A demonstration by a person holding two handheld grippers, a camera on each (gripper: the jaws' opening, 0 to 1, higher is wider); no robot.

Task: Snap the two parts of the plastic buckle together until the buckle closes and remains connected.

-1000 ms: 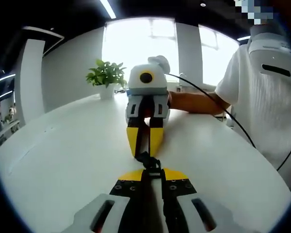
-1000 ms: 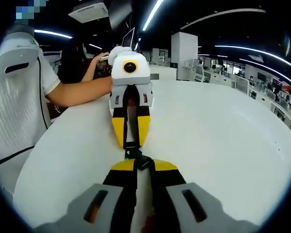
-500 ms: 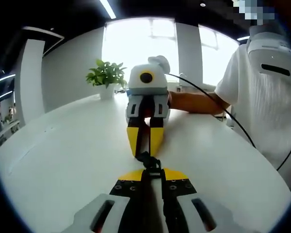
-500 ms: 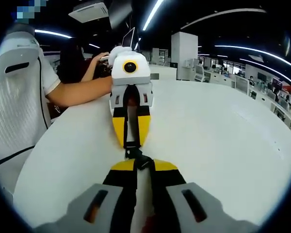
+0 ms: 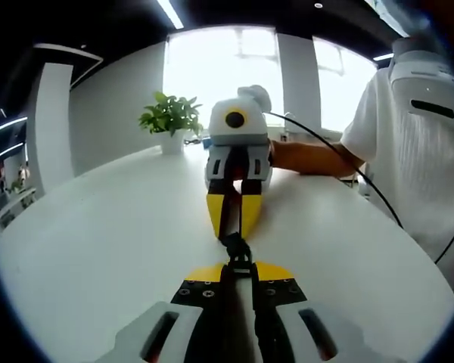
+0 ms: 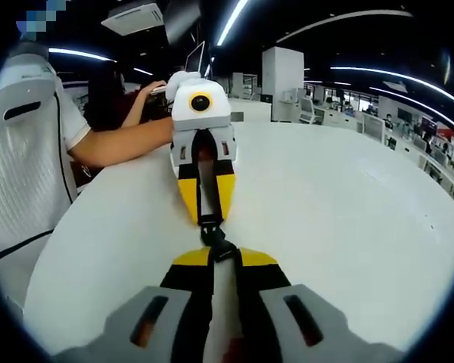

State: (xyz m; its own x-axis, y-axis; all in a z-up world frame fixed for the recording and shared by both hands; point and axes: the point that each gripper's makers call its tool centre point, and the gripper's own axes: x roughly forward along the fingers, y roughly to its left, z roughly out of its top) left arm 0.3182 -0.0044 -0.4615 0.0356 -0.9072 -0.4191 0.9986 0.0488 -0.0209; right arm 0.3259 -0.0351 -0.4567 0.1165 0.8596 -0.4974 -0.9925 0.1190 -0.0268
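Now black plastic buckle [image 5: 237, 247], clamped betw 2 yellow-tipped grippers

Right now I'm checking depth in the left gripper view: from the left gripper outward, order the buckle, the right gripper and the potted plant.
1. Buckle, in the left gripper, at its tips.
2. Right gripper, just beyond, facing back, gripping the buckle's far end.
3. Potted plant, farthest, at the table's far edge, upper left.
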